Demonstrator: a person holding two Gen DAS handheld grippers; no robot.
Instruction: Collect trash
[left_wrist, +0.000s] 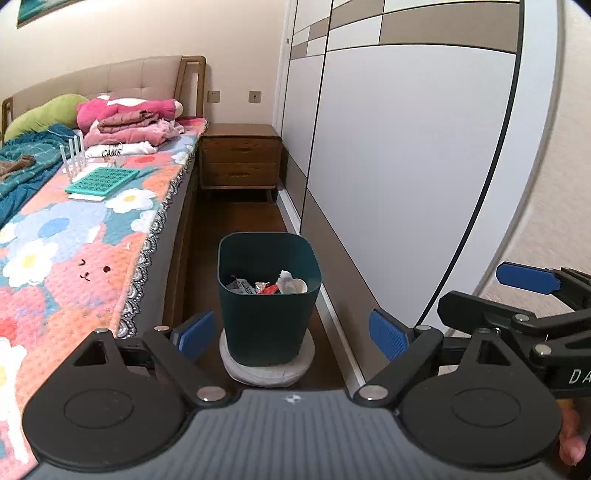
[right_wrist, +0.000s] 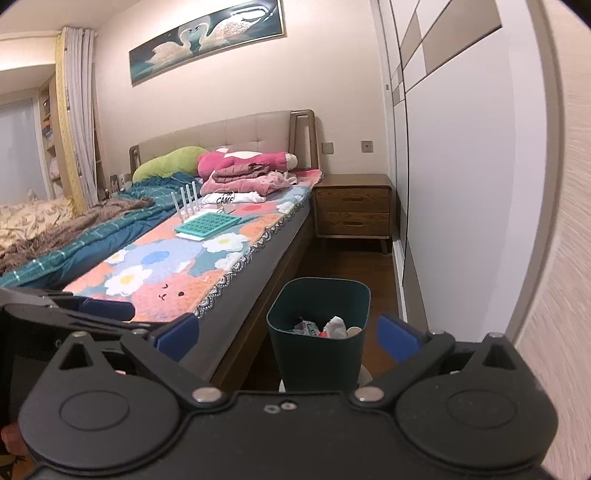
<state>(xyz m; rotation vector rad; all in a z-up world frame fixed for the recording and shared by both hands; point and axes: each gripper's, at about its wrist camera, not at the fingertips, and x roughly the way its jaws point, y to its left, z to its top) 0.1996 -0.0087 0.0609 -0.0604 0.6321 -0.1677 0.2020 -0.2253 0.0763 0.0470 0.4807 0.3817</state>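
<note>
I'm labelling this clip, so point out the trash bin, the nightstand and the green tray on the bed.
trash bin (left_wrist: 266, 325), left wrist view, front wall.
nightstand (right_wrist: 352, 206), right wrist view, upper drawer front.
green tray (right_wrist: 208, 224), right wrist view, middle of its grid top.

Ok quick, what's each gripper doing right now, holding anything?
Left gripper: open, holding nothing.
Right gripper: open, holding nothing.

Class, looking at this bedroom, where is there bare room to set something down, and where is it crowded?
Free: the nightstand top; the floral blanket between the green tray and the bed's near end. Crowded: by the headboard, folded clothes; the bin fills the aisle.
</note>
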